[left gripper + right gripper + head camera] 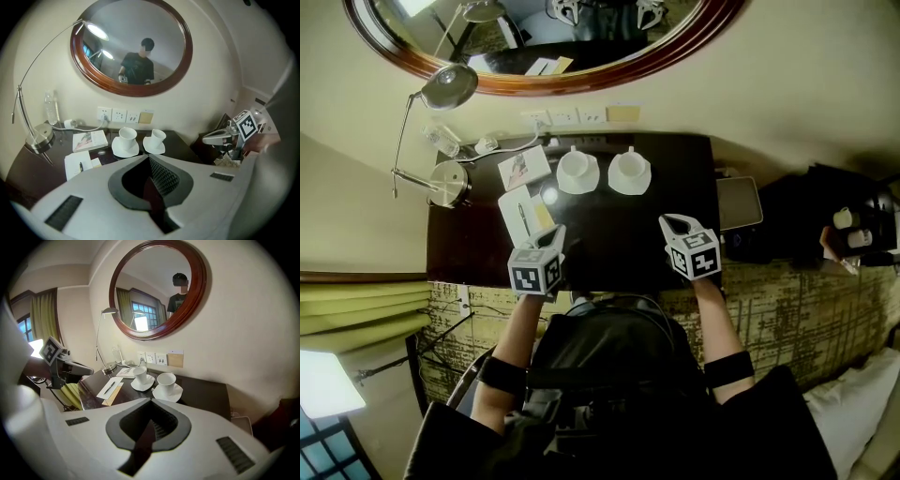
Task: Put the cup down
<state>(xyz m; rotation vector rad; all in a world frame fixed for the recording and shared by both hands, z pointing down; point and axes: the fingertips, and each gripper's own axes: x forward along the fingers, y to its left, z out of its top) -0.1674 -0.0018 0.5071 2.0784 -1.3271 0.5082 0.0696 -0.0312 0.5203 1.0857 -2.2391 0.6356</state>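
White left cup (576, 170) and right cup (629, 168) stand at twelve o'clock on our desk (619, 239); our left gripper (555, 234) and right gripper (675, 223), at six, are fully closed and empty.

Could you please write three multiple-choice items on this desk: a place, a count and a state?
1. Where do the white ceramic cups stand? A on white saucers on the dark wooden desk; B upside down on the bare desk; C stacked together.
2. How many cups are there? A one; B two; C four.
3. How do the jaws of the right gripper stand? A wide open; B clamped on a cup; C shut, empty.
Answers: 1 A, each sits on a saucer; 2 B, two show side by side; 3 C, the jaws meet with nothing between.
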